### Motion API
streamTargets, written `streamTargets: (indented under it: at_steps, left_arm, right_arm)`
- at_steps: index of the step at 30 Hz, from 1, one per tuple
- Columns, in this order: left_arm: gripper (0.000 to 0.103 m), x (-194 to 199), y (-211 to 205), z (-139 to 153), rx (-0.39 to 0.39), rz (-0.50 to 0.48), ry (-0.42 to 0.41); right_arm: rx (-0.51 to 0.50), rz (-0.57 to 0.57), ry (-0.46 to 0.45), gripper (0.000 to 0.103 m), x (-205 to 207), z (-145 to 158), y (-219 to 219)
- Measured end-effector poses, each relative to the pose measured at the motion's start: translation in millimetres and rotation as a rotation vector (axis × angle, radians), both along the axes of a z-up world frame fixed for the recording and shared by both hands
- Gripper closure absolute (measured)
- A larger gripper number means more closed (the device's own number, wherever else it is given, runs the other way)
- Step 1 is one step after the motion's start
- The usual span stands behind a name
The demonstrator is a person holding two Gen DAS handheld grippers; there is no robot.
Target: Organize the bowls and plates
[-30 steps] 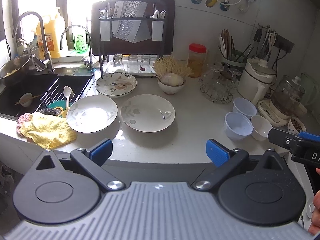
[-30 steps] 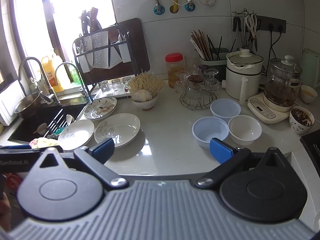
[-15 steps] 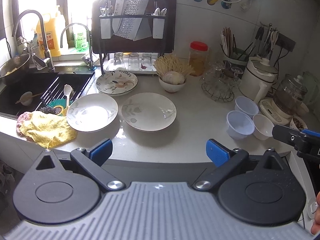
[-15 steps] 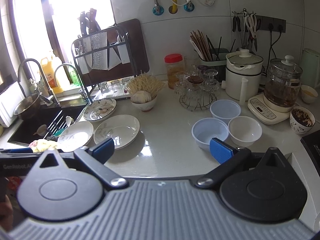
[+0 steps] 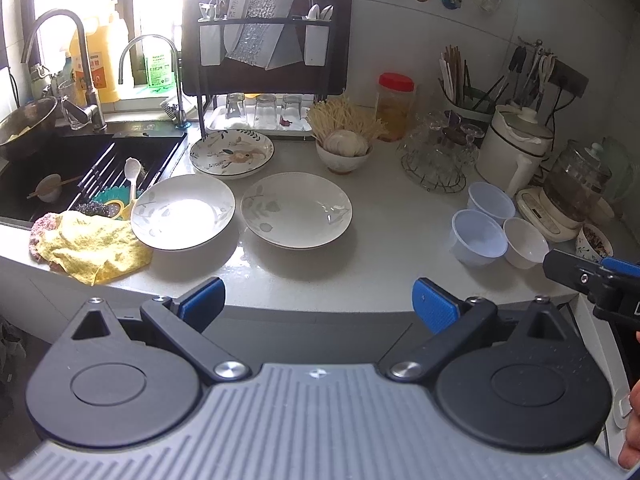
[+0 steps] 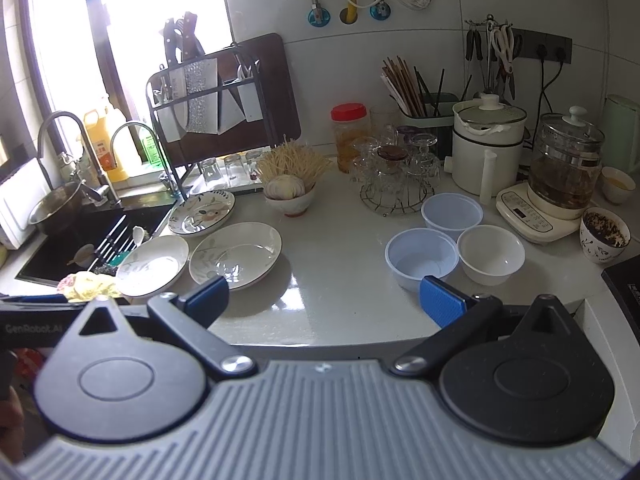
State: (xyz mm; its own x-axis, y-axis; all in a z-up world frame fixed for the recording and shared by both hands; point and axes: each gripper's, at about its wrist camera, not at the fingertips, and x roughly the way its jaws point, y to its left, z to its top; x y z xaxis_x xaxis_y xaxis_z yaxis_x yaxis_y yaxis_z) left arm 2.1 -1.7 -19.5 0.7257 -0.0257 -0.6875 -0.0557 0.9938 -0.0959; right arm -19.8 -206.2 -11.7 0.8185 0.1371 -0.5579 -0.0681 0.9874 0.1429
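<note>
On the left tool (image 6: 32, 326), white lettering reads "GenRobot.AI".

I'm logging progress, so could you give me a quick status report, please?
Left gripper and right gripper open, empty, short of the counter. Three plates and three bowls unstacked. Nothing blocking.

**Legible markings**

One readable item: "GenRobot.AI", pale lettering on the dark body of the left gripper (image 6: 30, 326), seen at the right wrist view's left edge. Labels on the yellow bottle (image 5: 94, 68) and green bottle (image 5: 160, 66) are illegible.
</note>
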Motion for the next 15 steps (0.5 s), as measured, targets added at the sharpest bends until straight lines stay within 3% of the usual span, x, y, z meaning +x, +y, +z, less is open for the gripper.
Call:
streamTargets:
  at_steps: [15]
  left_arm:
    - [0.002, -8.4, 6.6, -14.6, 0.003, 0.012, 0.017]
  right_arm:
    - [0.034, -0.032, 0.025, 0.000, 0.0, -7.2, 5.5]
